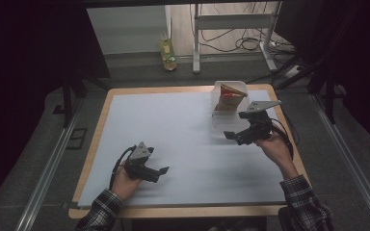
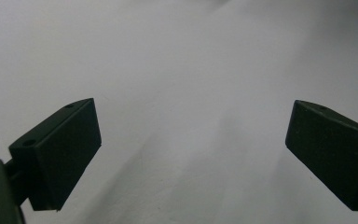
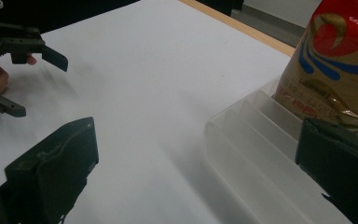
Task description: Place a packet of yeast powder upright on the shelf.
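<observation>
A tan snack bag (image 1: 229,98) with red and blue print stands upright in a clear ribbed plastic container (image 1: 221,123) at the table's back right. My right gripper (image 1: 234,138) hovers just in front of that container, open, with nothing between its jaws. In the right gripper view the container (image 3: 256,158) lies between the wide-apart jaws of the right gripper (image 3: 196,175), and the bag (image 3: 335,60) rises behind the right jaw. My left gripper (image 1: 159,174) rests low near the front left, open and holding nothing. The left gripper view has the left gripper (image 2: 191,154) over bare white sheet.
A white sheet (image 1: 173,139) covers the wooden table (image 1: 173,211). On the floor beyond the far edge stand a yellowish bottle (image 1: 167,54) and a metal frame (image 1: 231,21) with cables. Dark screens flank both sides.
</observation>
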Motion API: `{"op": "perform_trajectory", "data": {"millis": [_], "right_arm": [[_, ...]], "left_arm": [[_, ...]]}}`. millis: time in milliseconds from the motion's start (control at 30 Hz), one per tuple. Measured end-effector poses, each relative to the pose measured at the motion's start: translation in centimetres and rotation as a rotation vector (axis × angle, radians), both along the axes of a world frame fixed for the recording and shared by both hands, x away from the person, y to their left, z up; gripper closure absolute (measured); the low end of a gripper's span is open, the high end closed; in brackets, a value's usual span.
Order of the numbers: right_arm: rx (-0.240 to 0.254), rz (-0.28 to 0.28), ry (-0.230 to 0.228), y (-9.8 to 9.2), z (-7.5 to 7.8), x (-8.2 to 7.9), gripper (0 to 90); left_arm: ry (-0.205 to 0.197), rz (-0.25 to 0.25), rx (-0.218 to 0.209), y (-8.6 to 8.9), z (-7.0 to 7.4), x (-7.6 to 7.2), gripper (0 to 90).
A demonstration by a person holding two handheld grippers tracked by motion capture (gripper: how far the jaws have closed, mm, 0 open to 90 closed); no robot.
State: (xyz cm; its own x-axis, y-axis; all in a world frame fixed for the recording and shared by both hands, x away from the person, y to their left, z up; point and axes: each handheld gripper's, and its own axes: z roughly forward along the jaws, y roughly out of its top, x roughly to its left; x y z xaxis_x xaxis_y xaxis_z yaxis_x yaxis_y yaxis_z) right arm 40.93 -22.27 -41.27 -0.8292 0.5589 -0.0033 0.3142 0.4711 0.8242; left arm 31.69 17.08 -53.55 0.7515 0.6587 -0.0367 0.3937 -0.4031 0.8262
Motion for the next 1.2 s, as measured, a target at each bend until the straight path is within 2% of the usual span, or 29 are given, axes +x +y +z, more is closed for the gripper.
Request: {"op": "perform_trajectory", "data": {"millis": [167, 300, 467, 600, 800, 933, 1067, 1200], "right_arm": [[0.01, 0.005, -0.004, -0.2, -0.9, -0.6, 0.0], [-0.012, 0.002, -0.002, -0.1, -1.8, -0.9, 0.0], [-0.012, 0.007, -0.007, 0.0, -2.6, -1.3, 0.0], [-0.016, 0.004, -0.016, -0.1, -2.8, -1.7, 0.0], [0.004, -0.002, -0.023, -0.4, -3.1, -2.7, 0.0], [0.011, 0.003, -0.026, -0.6, -3.4, -3.6, 0.0], [0.018, 0.005, -0.03, -0.8, -3.7, -4.4, 0.0], [0.022, 0.0, -0.029, -1.1, -4.0, -5.1, 0.0]], "left_arm": [[0.002, -0.001, 0.005, 0.0, 0.0, 0.0, 3.2], [-0.006, -0.019, 0.016, -0.2, 0.0, -0.1, 3.3], [-0.012, -0.024, 0.025, -0.2, 0.1, -0.2, 3.2], [-0.009, -0.014, -0.009, 0.2, 0.3, -0.1, 3.1], [-0.02, -0.006, -0.023, 0.4, 0.5, -0.2, 2.8], [-0.006, -0.004, -0.035, 0.4, 0.4, -0.2, 1.2], [-0.034, -0.003, -0.026, 0.3, 0.5, -0.4, 0.0], [-0.058, 0.0, -0.041, 0.4, 0.7, -0.7, 0.0]]}}
